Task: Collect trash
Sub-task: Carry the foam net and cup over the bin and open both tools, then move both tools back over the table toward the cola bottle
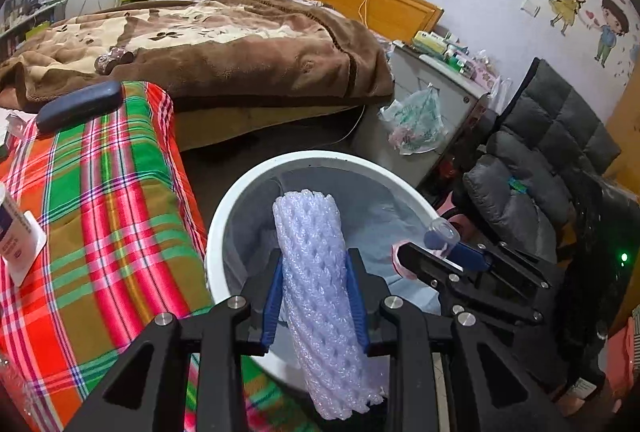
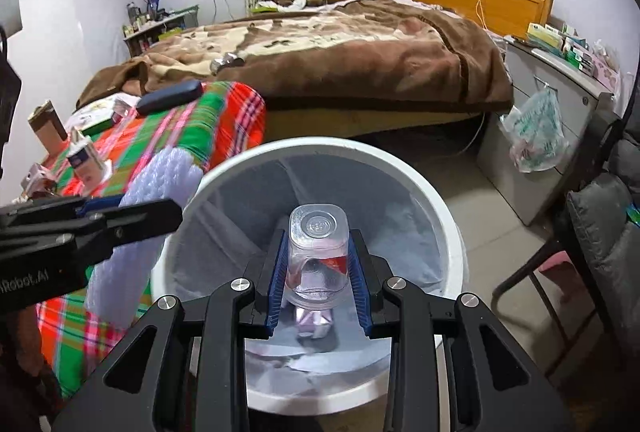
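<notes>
Foam net [image 1: 320, 296] is clamped in left tool [image 1: 316, 296], clear bottle [image 2: 316, 256] in right tool [image 2: 318, 272], both held over white bin [image 2: 448, 216]; the net, released near the rim at 9 o'clock, could be snagged outside.

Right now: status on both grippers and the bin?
Left gripper shut on foam net sleeve. Right gripper shut on clear plastic bottle. Both over the white bin. Nothing blocking.

The foam net [image 1: 320, 296] hides part of the bin's [image 1: 224, 207] inside.
</notes>
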